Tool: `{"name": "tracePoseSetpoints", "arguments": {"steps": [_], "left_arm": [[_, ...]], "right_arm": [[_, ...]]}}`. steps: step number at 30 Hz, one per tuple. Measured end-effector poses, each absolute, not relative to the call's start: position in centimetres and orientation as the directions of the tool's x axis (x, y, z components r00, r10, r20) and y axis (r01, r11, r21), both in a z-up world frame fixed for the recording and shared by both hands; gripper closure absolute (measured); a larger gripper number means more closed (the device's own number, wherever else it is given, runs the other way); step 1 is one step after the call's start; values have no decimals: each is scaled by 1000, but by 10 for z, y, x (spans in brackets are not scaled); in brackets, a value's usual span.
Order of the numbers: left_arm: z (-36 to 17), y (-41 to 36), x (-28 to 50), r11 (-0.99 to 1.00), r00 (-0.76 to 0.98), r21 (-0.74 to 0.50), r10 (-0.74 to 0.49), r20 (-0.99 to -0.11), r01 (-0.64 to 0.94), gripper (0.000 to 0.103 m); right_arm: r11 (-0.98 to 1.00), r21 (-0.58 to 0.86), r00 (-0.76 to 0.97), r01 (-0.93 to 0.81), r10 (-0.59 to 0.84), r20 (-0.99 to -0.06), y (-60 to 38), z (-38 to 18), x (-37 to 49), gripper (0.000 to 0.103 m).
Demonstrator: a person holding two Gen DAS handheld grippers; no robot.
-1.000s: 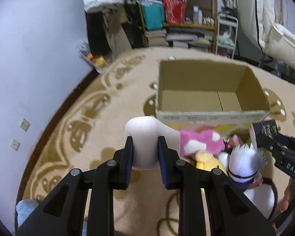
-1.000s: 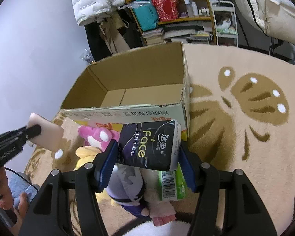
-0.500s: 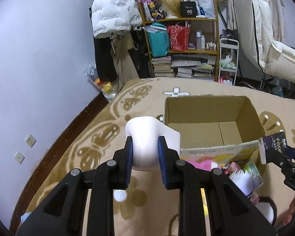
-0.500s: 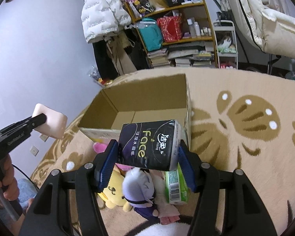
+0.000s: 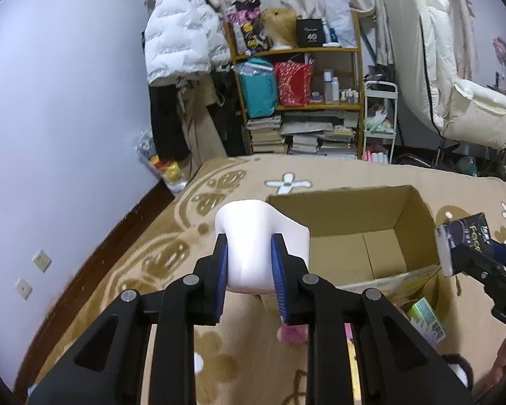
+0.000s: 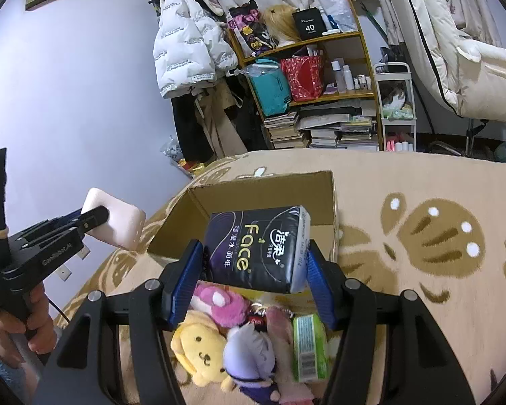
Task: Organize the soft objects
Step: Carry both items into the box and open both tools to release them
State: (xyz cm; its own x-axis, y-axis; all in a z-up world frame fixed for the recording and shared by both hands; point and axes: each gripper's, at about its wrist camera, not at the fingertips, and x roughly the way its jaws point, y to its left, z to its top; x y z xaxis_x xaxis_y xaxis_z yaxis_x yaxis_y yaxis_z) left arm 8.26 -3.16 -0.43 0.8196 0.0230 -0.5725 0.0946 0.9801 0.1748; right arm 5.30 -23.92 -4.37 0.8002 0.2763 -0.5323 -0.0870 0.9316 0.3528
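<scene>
Cardboard forms the open box (image 5: 354, 233) standing on the patterned tan carpet (image 6: 421, 185); what shows of its inside is bare. Left gripper (image 5: 249, 260): blue pads clamped narrowly on a white foam block (image 5: 253, 236), which is held off the floor to the left of the box's near-left corner. Right gripper (image 6: 253, 270): pads closed at a middling width on a black tissue pack (image 6: 256, 246) printed "Face", held above the box's near wall. On the carpet, just near of the box, lies a cluster of soft items: a pink plush (image 6: 219, 307), a yellow plush (image 6: 199, 354), a doll with pale lavender hair (image 6: 249, 354) and a green packet (image 6: 308, 347), touching one another. A hand (image 6: 33, 320) grips the left tool's handle at the left edge of the right wrist view. Far side: a wooden shelf (image 5: 297, 101) of books and bags, with a white puffer jacket (image 5: 178, 33) hanging to its left.
</scene>
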Motion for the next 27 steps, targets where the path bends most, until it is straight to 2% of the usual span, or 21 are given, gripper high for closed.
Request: {"name": "tracePoseSetpoints", "arguments": {"steps": [11, 27], "left_arm": [[-4, -54, 104, 968, 840, 209, -2, -542, 137, 79], [-39, -75, 144, 964, 769, 185, -28, -638, 189, 75]], "right_arm": [[944, 314, 805, -101, 263, -532, -236, -41, 82, 39], [941, 319, 783, -116, 284, -553, -243, -65, 105, 39]]}}
